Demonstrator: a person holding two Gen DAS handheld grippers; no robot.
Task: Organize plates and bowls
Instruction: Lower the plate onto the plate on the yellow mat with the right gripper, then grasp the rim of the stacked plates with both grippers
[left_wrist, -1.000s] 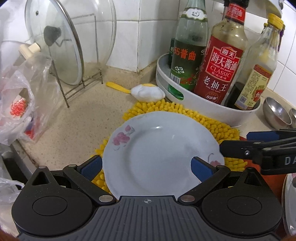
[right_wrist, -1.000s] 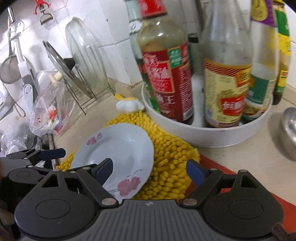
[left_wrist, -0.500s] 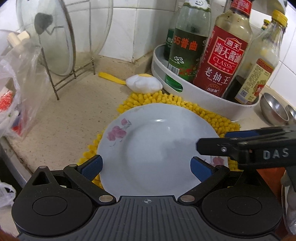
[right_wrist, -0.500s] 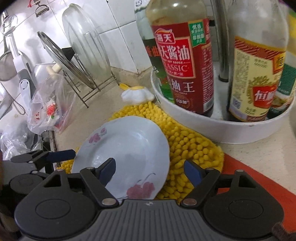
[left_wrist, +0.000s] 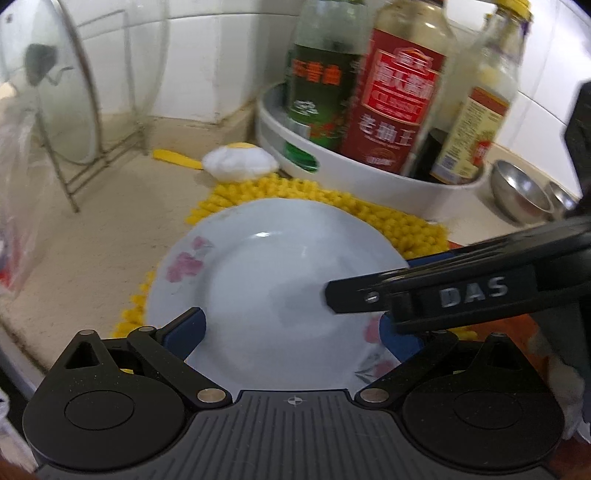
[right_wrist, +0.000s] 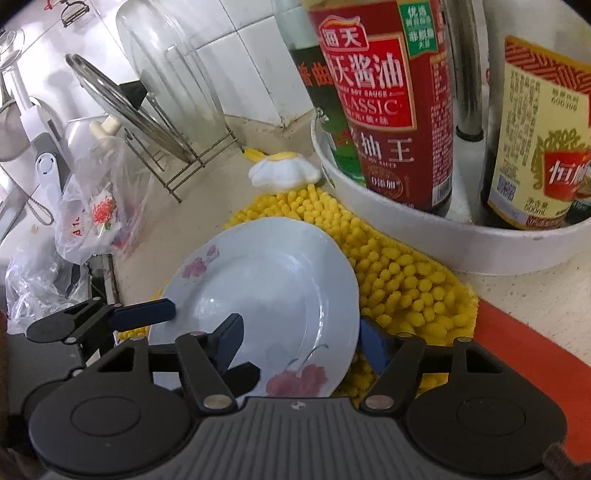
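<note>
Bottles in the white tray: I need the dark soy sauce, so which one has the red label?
The tall middle bottle with the red wrapper and white lettering. The bottle to its left wears a green label, and the one to its right a yellow one.

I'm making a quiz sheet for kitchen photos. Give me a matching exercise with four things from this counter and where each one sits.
Things:
1. plate
2. soy sauce bottle
3. glass lids
4. steel bowl

Places:
A. in the white tray
B. upright in the wire rack
C. on the yellow mat
D. on the counter beside the tray

Pairs: 1-C, 2-A, 3-B, 4-D
</note>
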